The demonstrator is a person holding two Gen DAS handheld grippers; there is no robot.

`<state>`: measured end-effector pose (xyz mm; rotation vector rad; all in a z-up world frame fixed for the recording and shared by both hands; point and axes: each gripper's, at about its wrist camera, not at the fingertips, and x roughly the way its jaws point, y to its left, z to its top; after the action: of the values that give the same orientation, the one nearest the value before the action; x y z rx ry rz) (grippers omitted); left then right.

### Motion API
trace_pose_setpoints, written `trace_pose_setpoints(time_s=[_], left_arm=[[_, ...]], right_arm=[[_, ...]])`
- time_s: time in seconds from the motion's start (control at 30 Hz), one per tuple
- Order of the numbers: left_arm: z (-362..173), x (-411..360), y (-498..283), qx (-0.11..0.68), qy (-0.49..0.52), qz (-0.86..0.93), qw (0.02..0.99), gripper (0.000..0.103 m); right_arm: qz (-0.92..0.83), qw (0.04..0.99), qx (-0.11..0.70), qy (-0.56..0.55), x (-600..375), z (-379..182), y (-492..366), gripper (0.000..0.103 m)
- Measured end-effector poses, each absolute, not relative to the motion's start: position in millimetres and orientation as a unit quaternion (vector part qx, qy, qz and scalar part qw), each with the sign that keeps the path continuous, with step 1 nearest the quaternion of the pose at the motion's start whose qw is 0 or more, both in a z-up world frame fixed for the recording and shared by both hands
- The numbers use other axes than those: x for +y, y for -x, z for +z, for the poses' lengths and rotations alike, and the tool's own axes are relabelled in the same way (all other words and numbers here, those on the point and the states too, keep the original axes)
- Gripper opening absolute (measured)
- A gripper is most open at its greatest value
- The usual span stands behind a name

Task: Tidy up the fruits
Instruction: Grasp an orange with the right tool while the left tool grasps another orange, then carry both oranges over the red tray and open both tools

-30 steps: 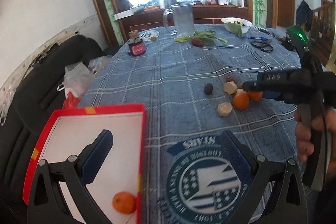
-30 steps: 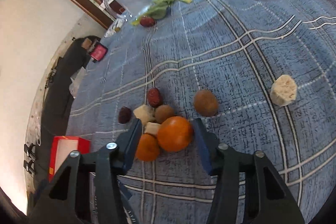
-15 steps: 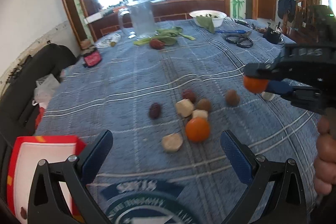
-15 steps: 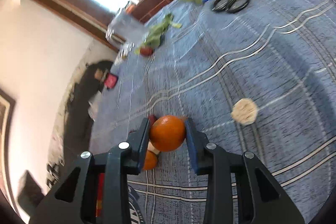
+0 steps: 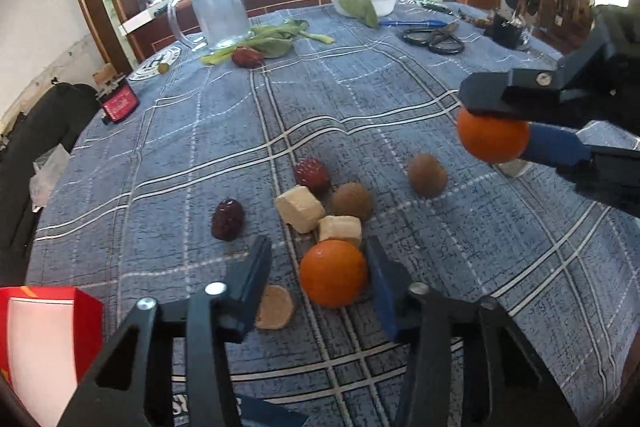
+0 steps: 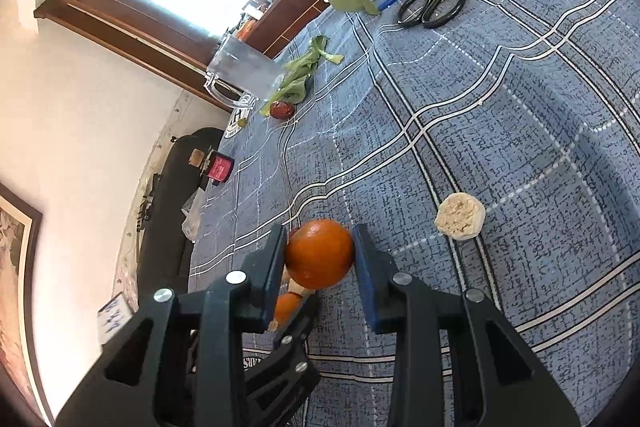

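Left wrist view: the left tool (image 5: 320, 267) is spread around an orange (image 5: 333, 273) lying on the surface (image 5: 360, 99), dead centre between its fingers. Right tool (image 6: 320, 255) pinches another orange (image 6: 320, 253) aloft. Red box (image 5: 44, 339) sits leftward.

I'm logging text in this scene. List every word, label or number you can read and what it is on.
"H": on the round emblem printed on the cloth by the mug.
"S": cut-off letter on the cloth badge at the bottom edge, left view; the rest is hidden.
Badge lettering in the right view: too blurred.
Red tin label: too small.
White card: blue marks, unreadable.
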<state>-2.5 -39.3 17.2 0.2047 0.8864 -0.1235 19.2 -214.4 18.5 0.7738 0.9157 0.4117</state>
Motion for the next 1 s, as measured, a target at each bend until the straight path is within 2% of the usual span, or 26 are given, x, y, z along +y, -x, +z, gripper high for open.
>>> trace_pose_setpoints(time_s=[0.07,0.23,0.43,0.73,1.0], left_arm=[[18.9,-41.0,3.8,0.424,-0.101,-0.065,0.898,0.030],[27.4,-37.2,16.4,0.423,-0.083,-0.077,0.899,0.029],[65.6,-15.8,66.3,0.383,-0.057,-0.074,0.919,0.029],[119.3,86.2,168.3,0.317,-0.029,0.030,0.947,0.029],[91.9,175.9,192.5,0.349,0.012,0.121,0.929,0.029]], right_arm=[[0.190,0.806,0.428,-0.361,-213.6,17.9,-19.9,0.036],[0.195,0.809,0.424,-0.357,-212.0,18.2,-21.2,0.036],[0.217,0.829,0.381,-0.347,-210.0,31.8,-14.8,0.036],[0.246,0.883,0.310,-0.254,-182.4,54.0,4.3,0.036],[0.264,0.867,0.353,-0.232,-130.8,49.4,29.9,0.036]])
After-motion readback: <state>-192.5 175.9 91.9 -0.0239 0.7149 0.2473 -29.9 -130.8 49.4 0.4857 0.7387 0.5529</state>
